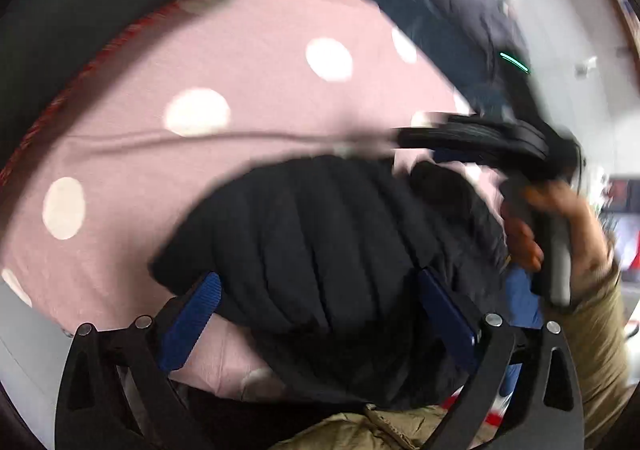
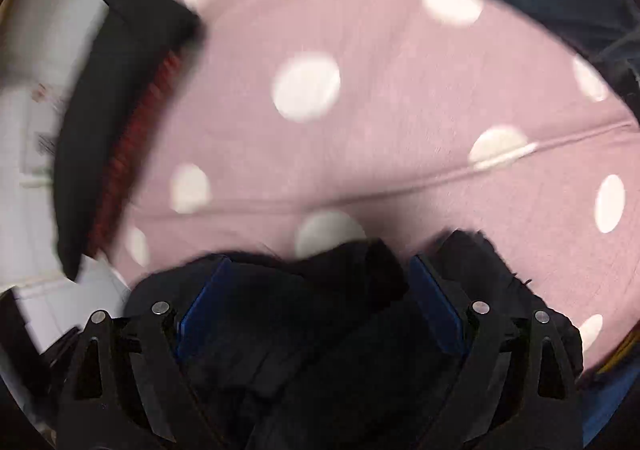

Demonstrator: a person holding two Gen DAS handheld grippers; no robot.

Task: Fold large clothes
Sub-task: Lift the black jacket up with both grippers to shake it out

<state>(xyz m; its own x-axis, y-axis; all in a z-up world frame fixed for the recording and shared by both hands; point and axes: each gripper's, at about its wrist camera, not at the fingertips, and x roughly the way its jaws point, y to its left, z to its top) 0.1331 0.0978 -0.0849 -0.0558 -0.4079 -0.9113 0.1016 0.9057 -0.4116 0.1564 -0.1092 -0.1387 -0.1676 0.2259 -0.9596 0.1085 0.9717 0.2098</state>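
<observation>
The left gripper has its jaws spread wide, its ribbed blue pads standing either side of a black quilted jacket without pinching it. The jacket is puffy, stitched in soft parallel ridges, and lies bunched in the lower centre of the left wrist view on a pink sheet with white polka dots. At the right of that view a hand in a khaki sleeve grips a blurred black device.

In the right wrist view the right gripper is also splayed wide, with dark jacket fabric between its blue pads; whether they press it I cannot tell. A second black garment with a red ribbed edge lies at the upper left of the sheet.
</observation>
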